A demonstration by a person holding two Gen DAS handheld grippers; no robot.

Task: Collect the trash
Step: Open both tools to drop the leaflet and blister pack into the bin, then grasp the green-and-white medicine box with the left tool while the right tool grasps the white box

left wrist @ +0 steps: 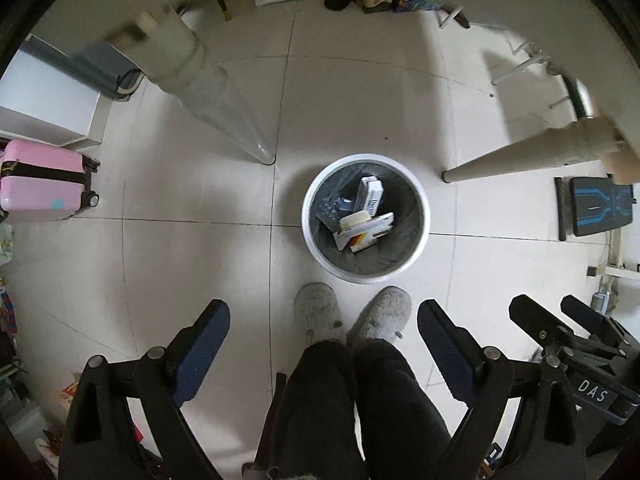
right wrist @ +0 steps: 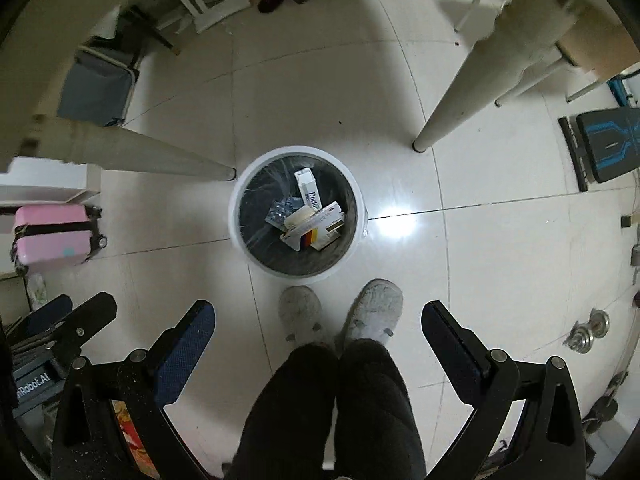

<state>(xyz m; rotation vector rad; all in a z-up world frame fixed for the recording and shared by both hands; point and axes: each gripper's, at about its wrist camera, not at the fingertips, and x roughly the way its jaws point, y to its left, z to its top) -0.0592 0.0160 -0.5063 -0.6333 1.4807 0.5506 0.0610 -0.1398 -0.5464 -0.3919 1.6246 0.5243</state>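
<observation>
A round white trash bin with a dark liner stands on the tiled floor below both grippers; it also shows in the right wrist view. Inside lie several small cartons: a white box, a box with red and yellow print, and a blue blister pack. My left gripper is open and empty, high above the floor. My right gripper is open and empty, beside the left one.
The person's grey slippers stand just in front of the bin. Two table legs flank it. A pink suitcase is at the left, a black and blue bench at the right, dumbbells at the right.
</observation>
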